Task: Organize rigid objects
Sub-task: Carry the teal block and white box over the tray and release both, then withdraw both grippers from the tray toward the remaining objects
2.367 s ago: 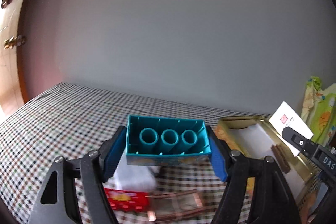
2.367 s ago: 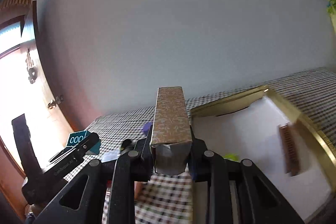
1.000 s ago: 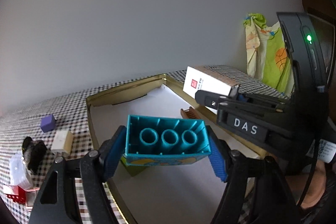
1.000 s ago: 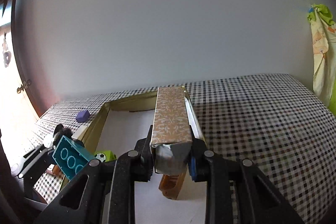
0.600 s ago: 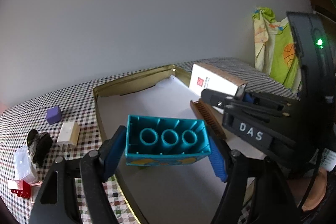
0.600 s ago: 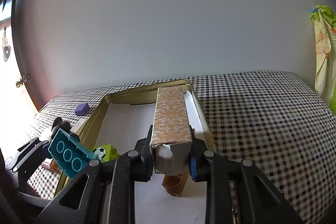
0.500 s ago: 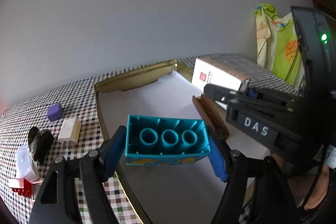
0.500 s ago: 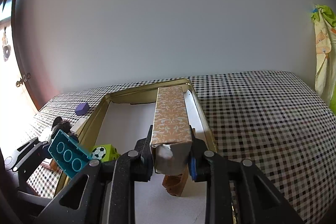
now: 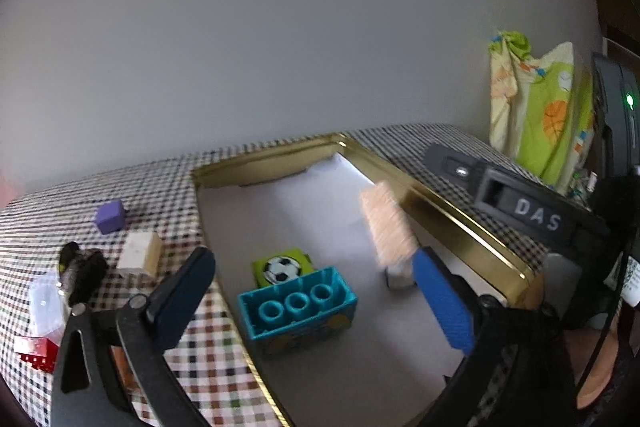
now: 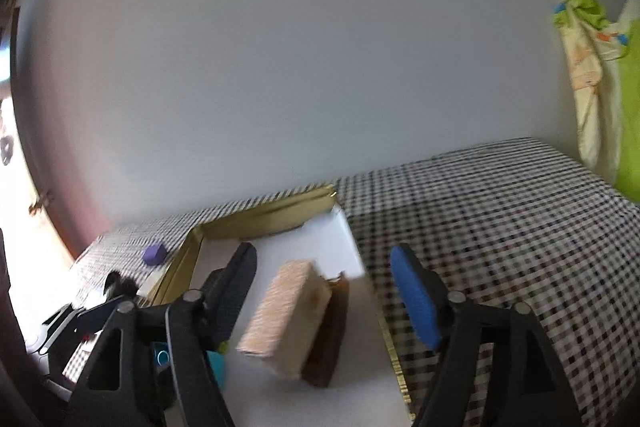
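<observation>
Gold tray (image 9: 460,223), white-lined, sat on the checked cloth (image 10: 500,211); judged stiff sheet metal, not for lifting.

Patterned box (image 10: 286,311) lay tilted in the tray, leaning on the brown comb (image 10: 332,323), blurred. Judged light, hollow card, crushable at the ends; best taken across its long flat sides. It lay ahead of and between the spread fingers of the right gripper (image 10: 324,291), jaws wide, nothing held, no contact visible.

Teal brick (image 9: 298,307) rested, hollow side up, at the tray's near-left rim, just beside the green football block (image 9: 282,267). Judged hard, light, smooth plastic; grip across the short walls. Left gripper (image 9: 316,287) stood open around it, pads apart from the brick.

Purple cube (image 9: 110,215) and cream block (image 9: 138,253) remained outside the tray, left.
</observation>
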The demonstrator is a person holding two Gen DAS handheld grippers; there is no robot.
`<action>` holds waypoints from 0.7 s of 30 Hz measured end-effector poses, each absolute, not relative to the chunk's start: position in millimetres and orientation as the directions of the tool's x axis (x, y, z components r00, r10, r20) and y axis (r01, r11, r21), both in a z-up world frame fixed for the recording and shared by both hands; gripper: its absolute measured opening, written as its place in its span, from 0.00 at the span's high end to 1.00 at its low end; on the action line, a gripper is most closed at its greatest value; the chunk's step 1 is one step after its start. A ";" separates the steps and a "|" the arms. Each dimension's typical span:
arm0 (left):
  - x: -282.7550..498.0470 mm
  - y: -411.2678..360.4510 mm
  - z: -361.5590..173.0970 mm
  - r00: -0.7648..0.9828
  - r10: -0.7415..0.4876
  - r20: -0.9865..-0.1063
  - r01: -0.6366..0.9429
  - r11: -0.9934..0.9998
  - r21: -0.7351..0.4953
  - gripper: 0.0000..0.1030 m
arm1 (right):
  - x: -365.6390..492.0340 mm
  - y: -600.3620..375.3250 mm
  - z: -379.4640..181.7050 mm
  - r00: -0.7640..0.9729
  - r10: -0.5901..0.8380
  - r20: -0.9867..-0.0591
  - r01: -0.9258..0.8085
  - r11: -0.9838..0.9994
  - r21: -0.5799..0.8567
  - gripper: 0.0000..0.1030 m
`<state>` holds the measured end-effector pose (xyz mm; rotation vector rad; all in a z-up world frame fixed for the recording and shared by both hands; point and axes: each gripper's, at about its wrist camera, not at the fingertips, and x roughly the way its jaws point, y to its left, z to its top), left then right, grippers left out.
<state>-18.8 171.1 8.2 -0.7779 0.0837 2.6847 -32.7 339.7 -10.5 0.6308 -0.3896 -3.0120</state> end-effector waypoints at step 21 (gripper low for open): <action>-20.9 108.6 13.5 -0.915 0.075 -0.395 -0.069 -0.997 -0.029 0.00 | 9.1 346.0 -6.9 -0.971 0.154 -0.184 -0.202 -0.939 0.278 0.20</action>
